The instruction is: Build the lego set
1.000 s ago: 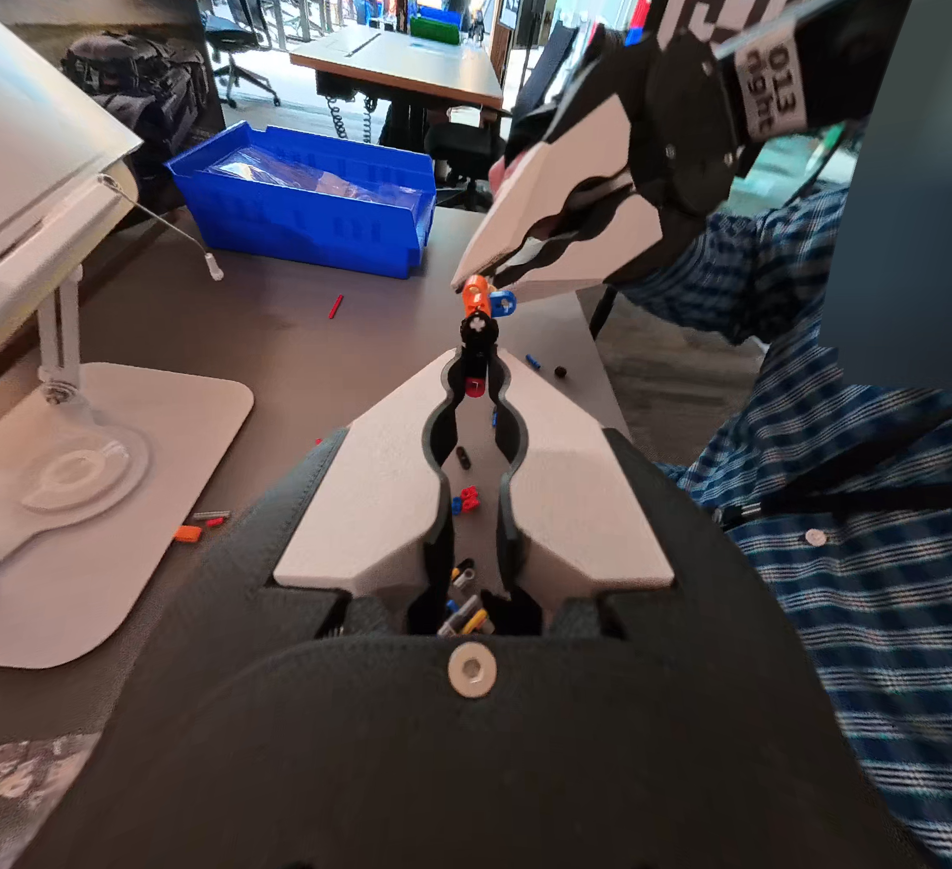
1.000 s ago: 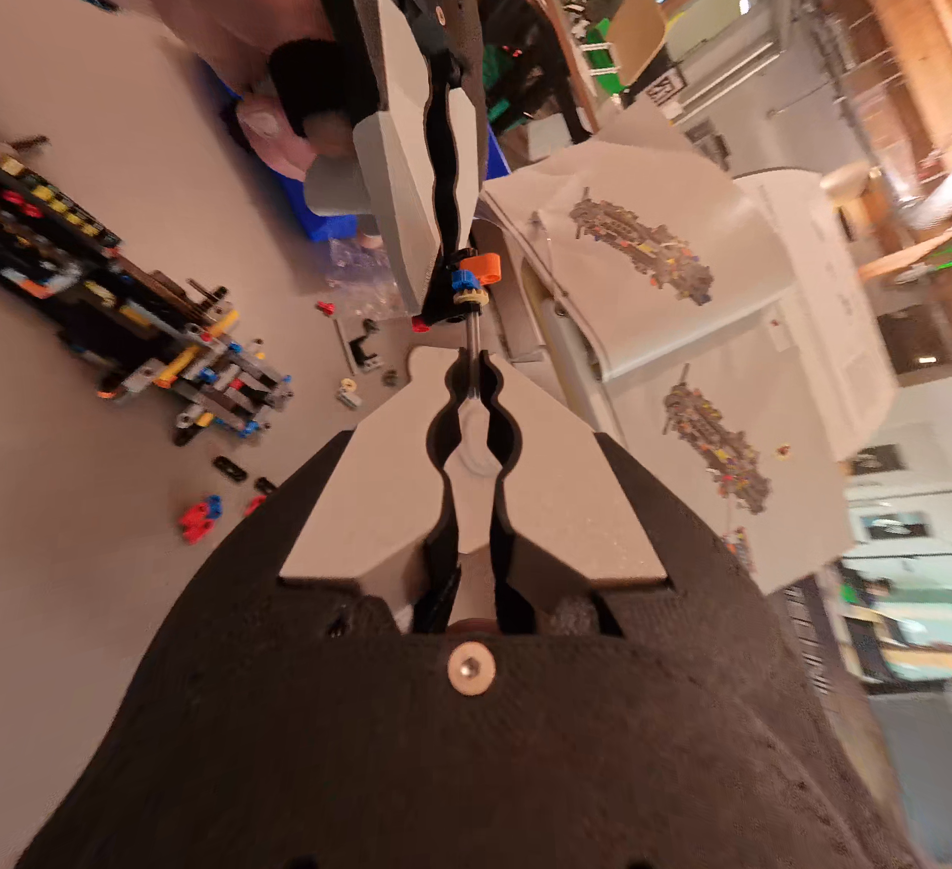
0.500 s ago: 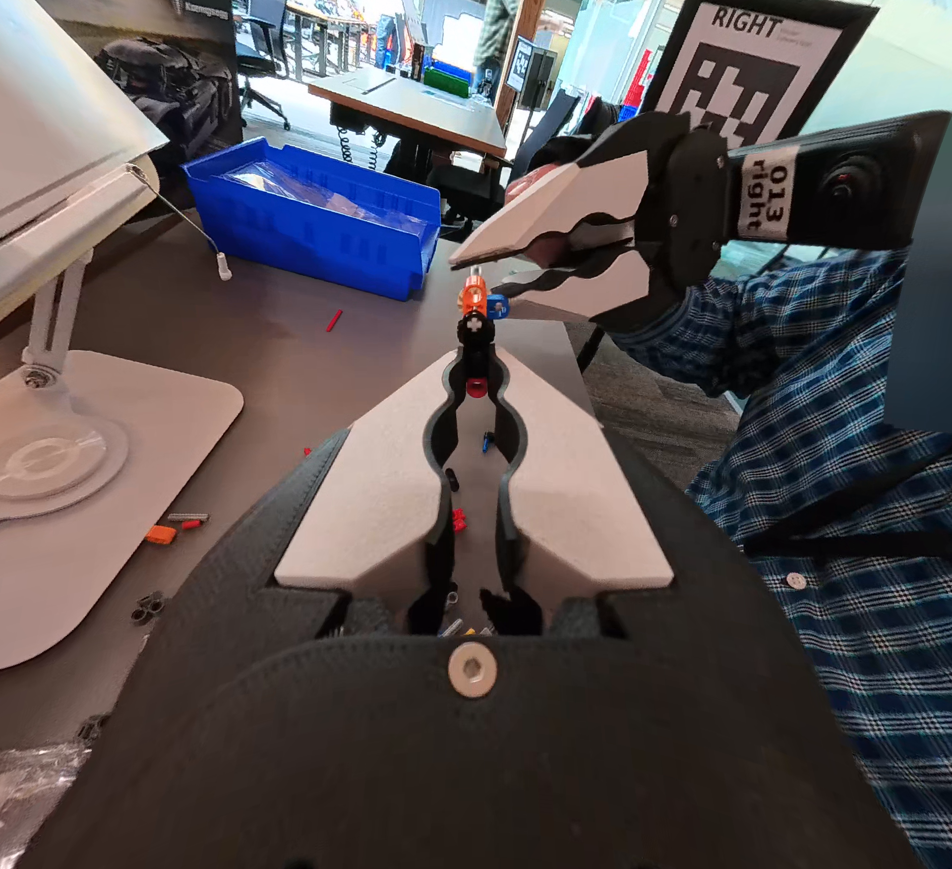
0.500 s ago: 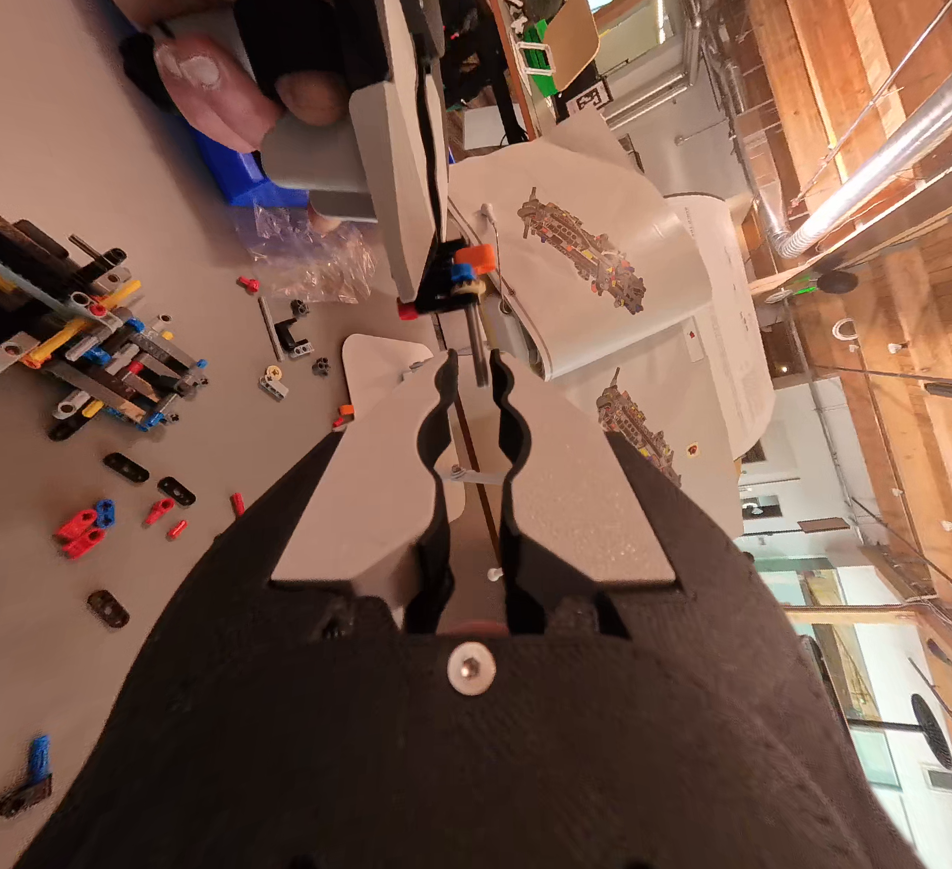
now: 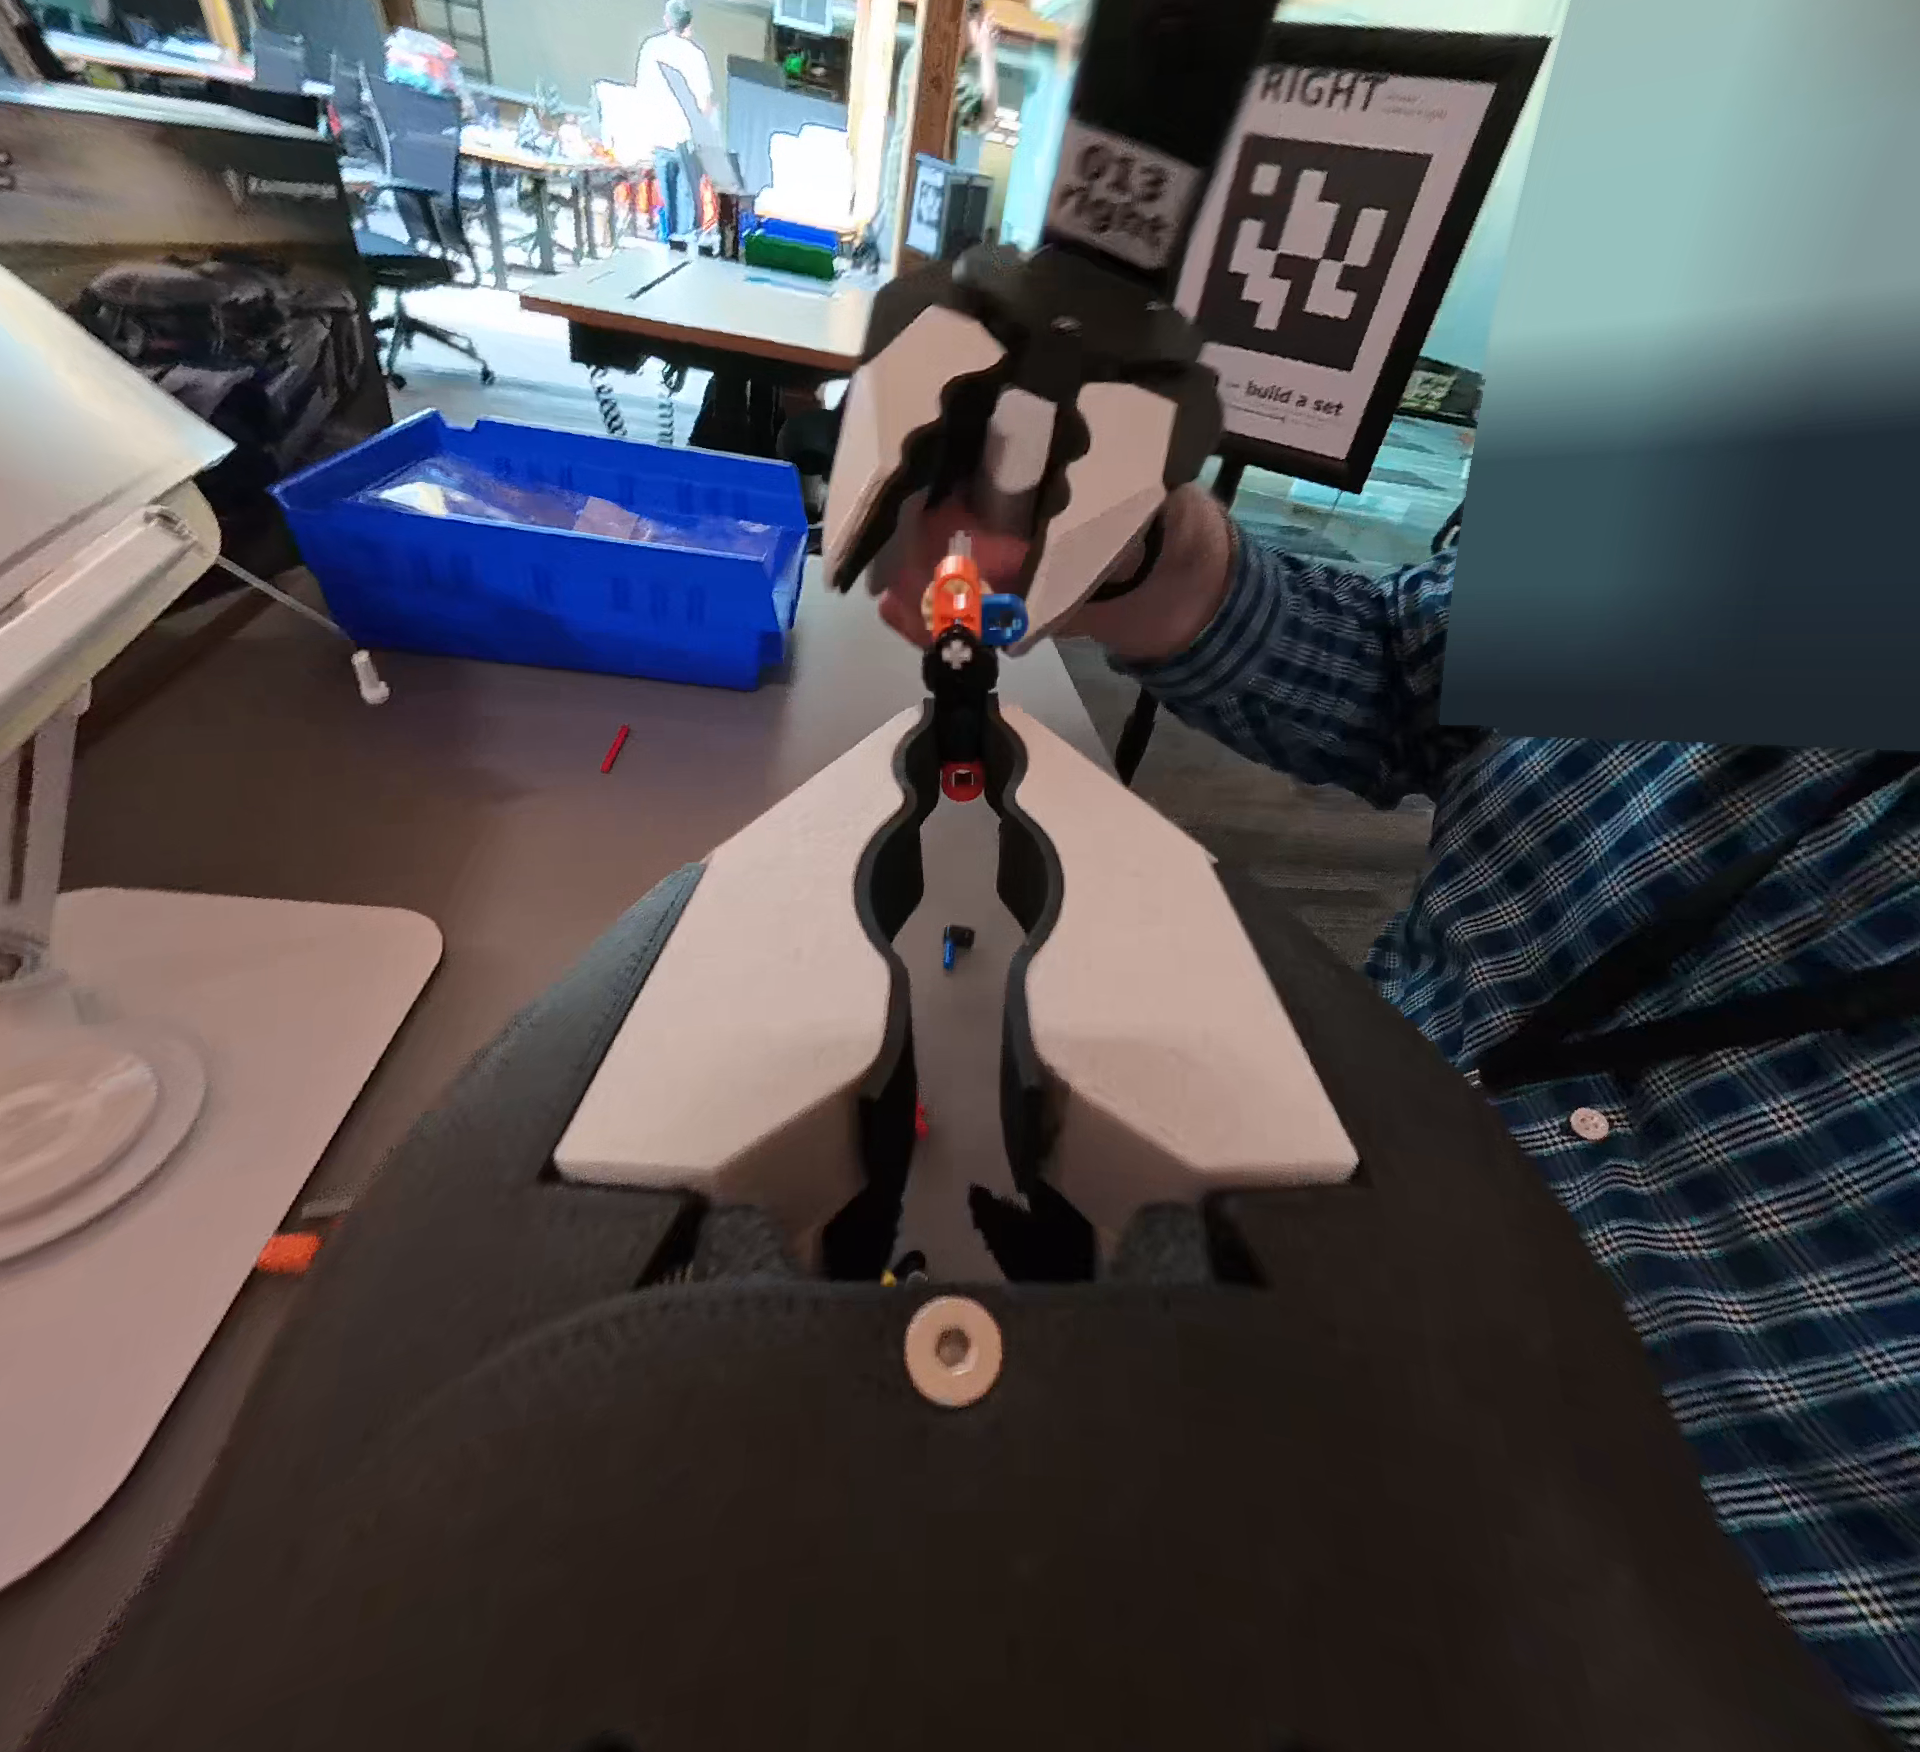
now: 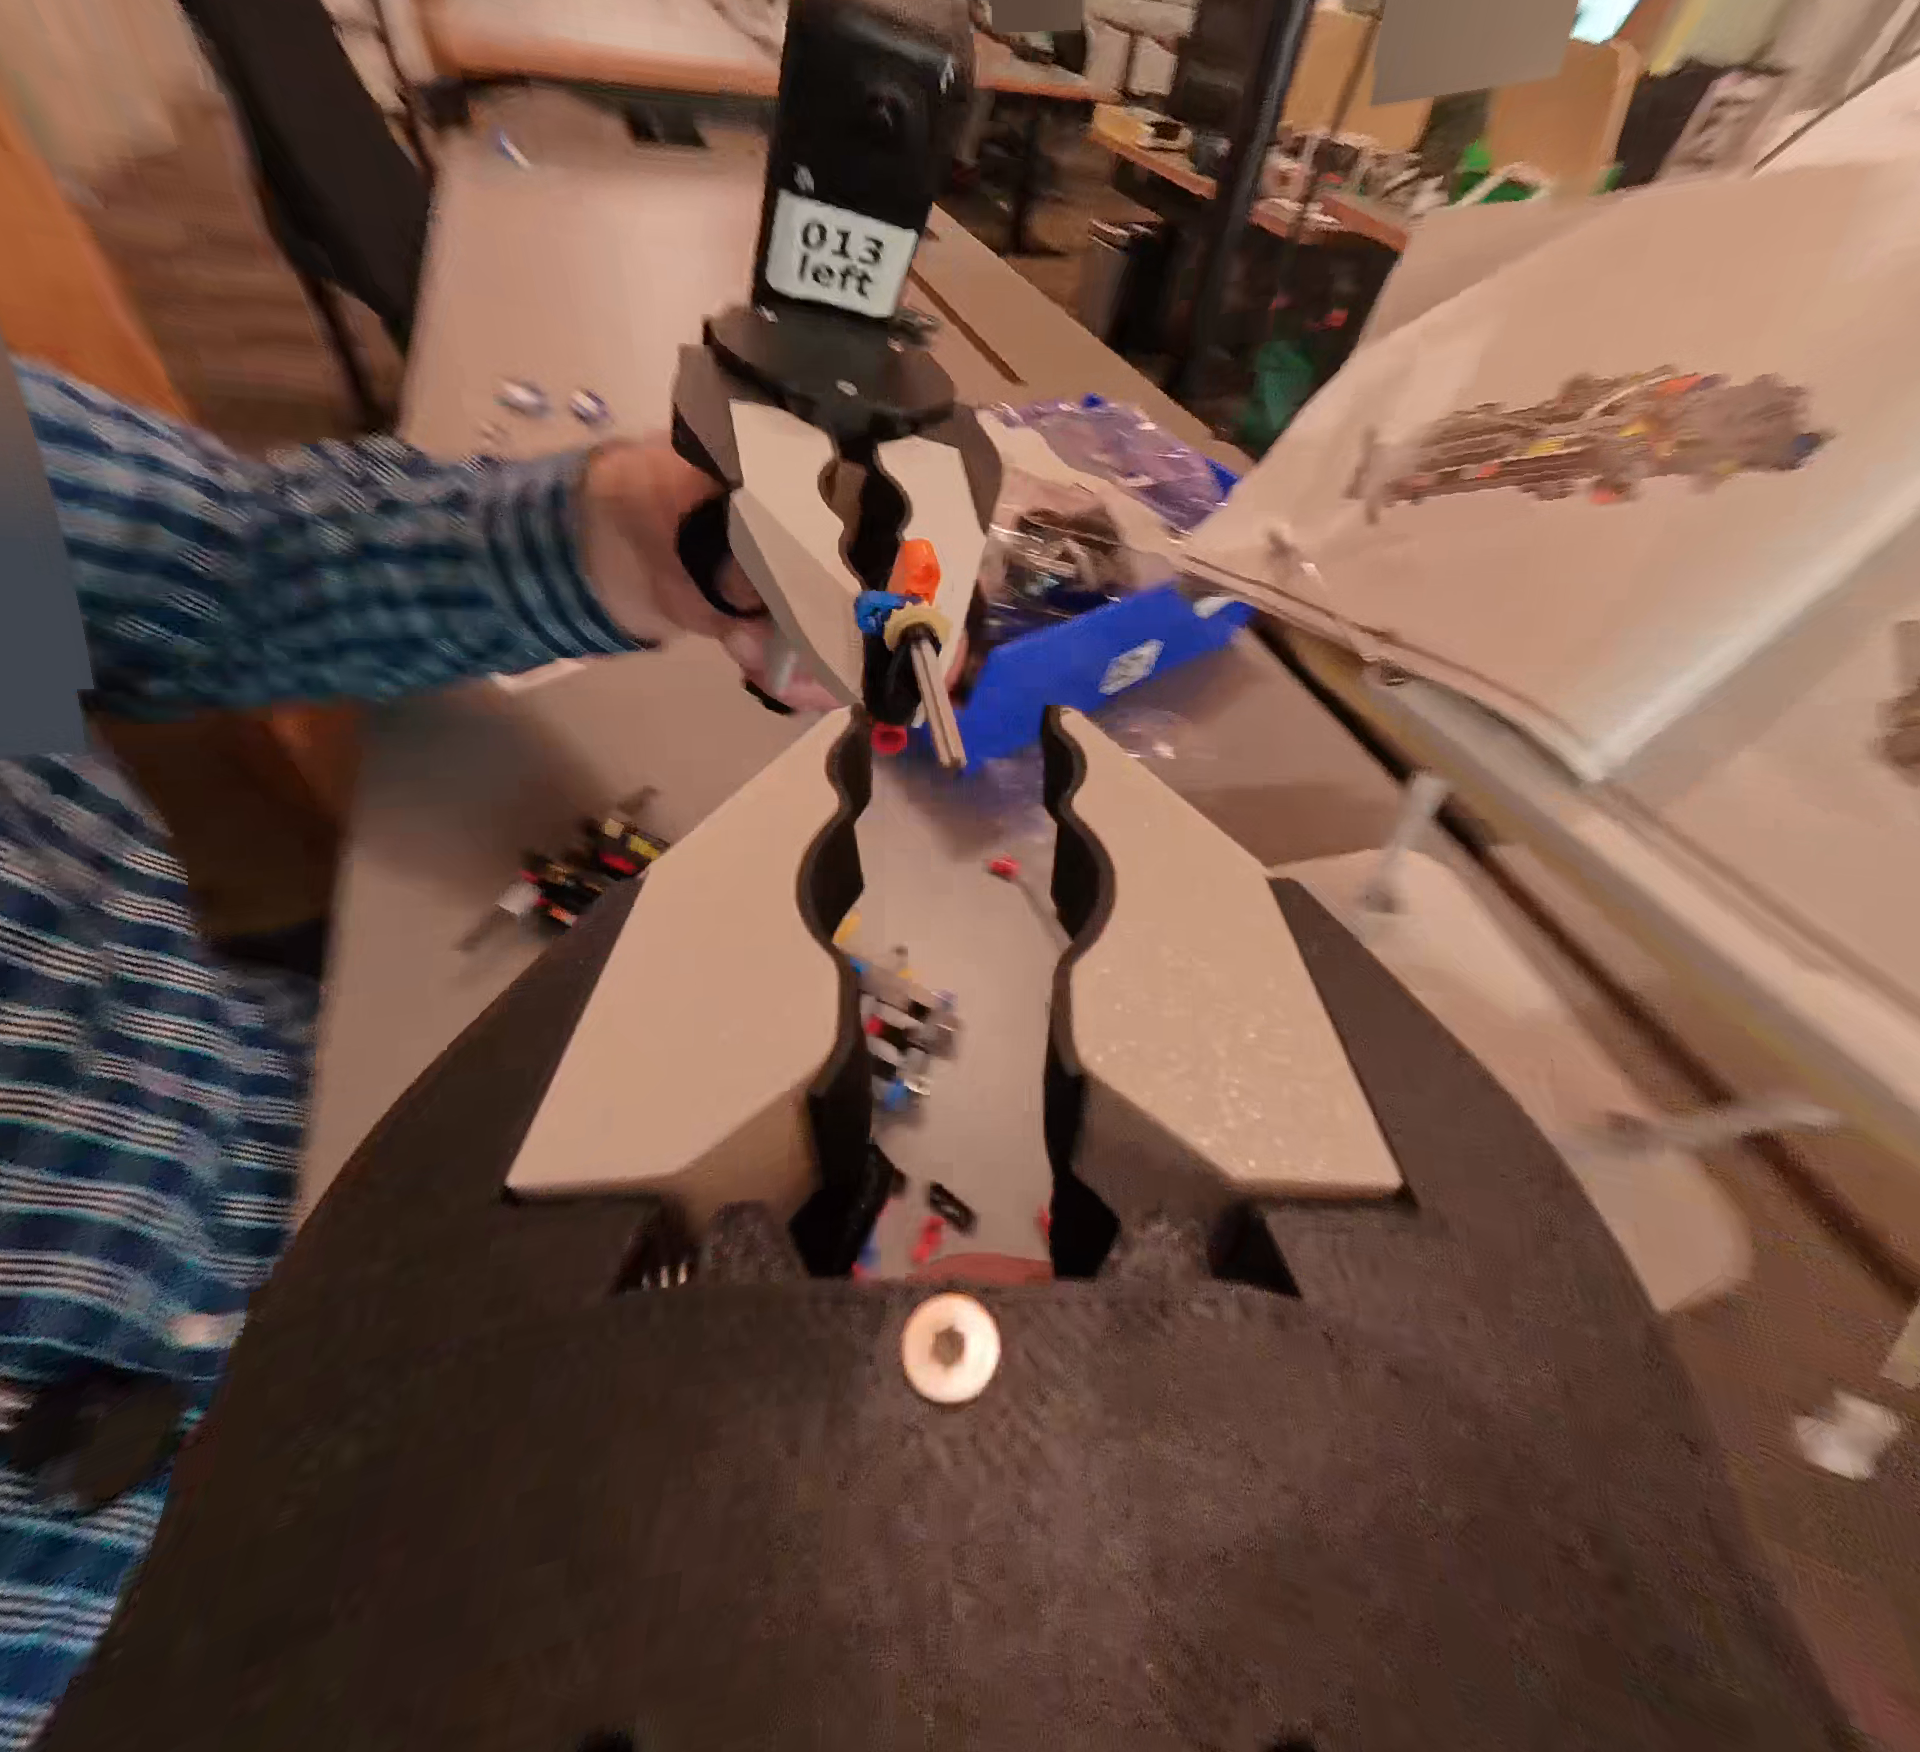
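My left gripper [image 5: 961,715] is shut on a small lego sub-assembly [image 5: 958,653]: a black part with a red pin below, orange and blue parts on top. It is held up above the table. In the right wrist view the sub-assembly [image 6: 902,601] shows a grey axle [image 6: 935,715] that points toward my right gripper [image 6: 954,715]. My right gripper is open; the axle end lies between its fingertips without touching them. From the left wrist view the right gripper [image 5: 940,596] stands upright just behind the sub-assembly, jaws apart. The left gripper [image 6: 904,674] faces me in the right wrist view.
A blue bin [image 5: 540,549] with plastic bags stands at the back of the table. An open instruction booklet [image 6: 1558,507] rests on a white stand [image 5: 208,1079]. A partly built model [image 6: 582,861] and loose pieces [image 6: 904,1027] lie on the table. A checked sleeve [image 5: 1662,975] is at the right.
My right gripper let go of the grey axle, opened wider and turned from sideways to upright. My left gripper kept hold of the sub-assembly and tilted up slightly.
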